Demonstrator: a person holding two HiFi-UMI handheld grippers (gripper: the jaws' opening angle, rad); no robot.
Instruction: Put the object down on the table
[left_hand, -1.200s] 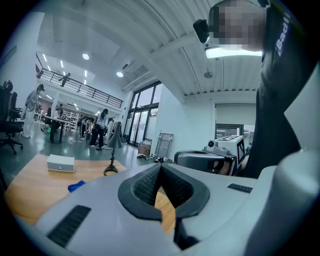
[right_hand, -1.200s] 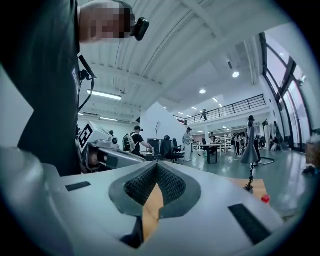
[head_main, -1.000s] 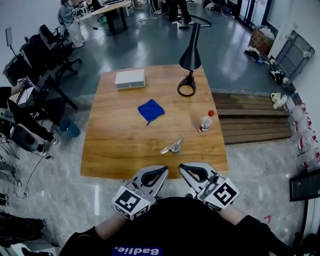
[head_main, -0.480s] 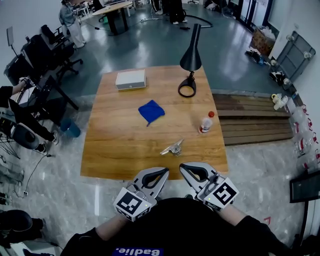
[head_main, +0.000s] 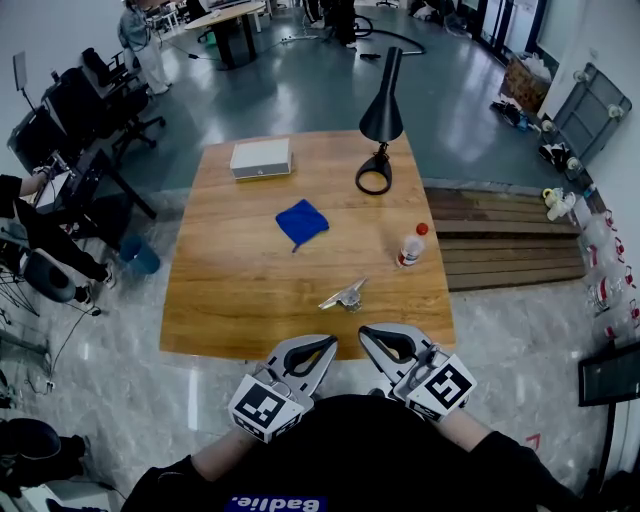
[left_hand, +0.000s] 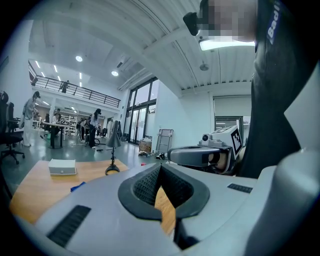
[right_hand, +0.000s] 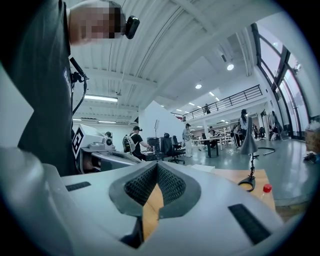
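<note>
Items before you:

- Your left gripper (head_main: 318, 348): jaws clenched together, nothing between them; held just off the near edge of the light wooden table (head_main: 230, 300).
- Your right gripper (head_main: 375, 340): likewise clenched and empty, just beside the left.
- Small silvery metal object (head_main: 345, 295): lying on the table near its front edge, apart from both grippers.
- Crumpled blue cloth (head_main: 302, 221): mid-table.
- Flat white box (head_main: 260, 158): far left.
- Black desk lamp (head_main: 380, 120): far edge.
- Clear plastic bottle with red cap (head_main: 410, 245): upright, right side.
</note>
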